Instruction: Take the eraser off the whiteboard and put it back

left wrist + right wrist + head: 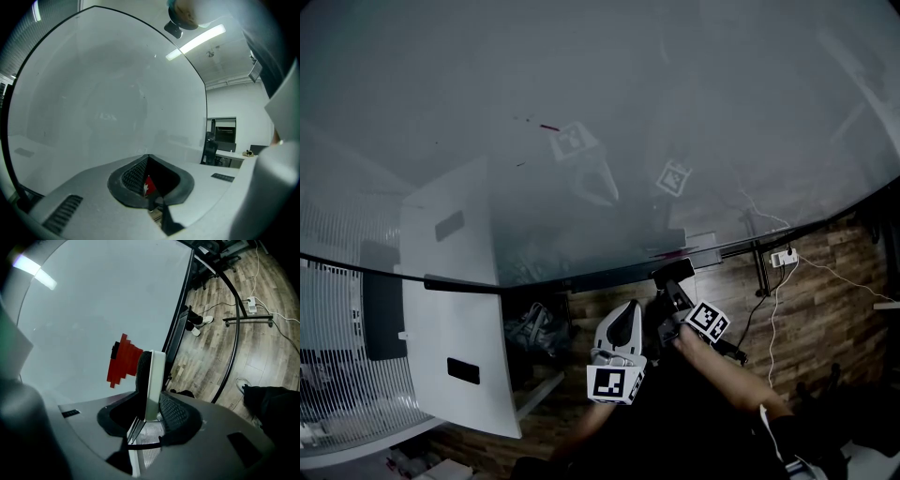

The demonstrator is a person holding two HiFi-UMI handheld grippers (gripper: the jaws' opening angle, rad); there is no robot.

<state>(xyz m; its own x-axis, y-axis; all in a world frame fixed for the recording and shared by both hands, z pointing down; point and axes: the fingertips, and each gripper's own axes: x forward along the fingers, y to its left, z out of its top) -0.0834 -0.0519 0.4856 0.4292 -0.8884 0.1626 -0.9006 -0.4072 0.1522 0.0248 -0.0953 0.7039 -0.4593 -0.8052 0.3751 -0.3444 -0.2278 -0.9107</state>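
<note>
- The eraser (pixel 155 377), a white backing with a dark felt face, stands edge-on between the jaws of the right gripper (pixel 150 401), which pinch it across its thickness. In the head view it sits low, by the bottom edge of the whiteboard (pixel 581 112); I cannot tell whether it touches the surface.
- The felt face is turned toward the whiteboard, near a red patch (pixel 123 360) on it.
- Judged step: setting the eraser back. Square its flat face to the whiteboard, press gently, and spread the jaws only once it stays put, or it could drop to the wooden floor (pixel 220 329).
- The left gripper (pixel 619 330) hangs beside the right one, pads pressed together, carrying nothing.
- No container shows, only a dark rail (pixel 609 274) along the whiteboard's lower edge.
</note>
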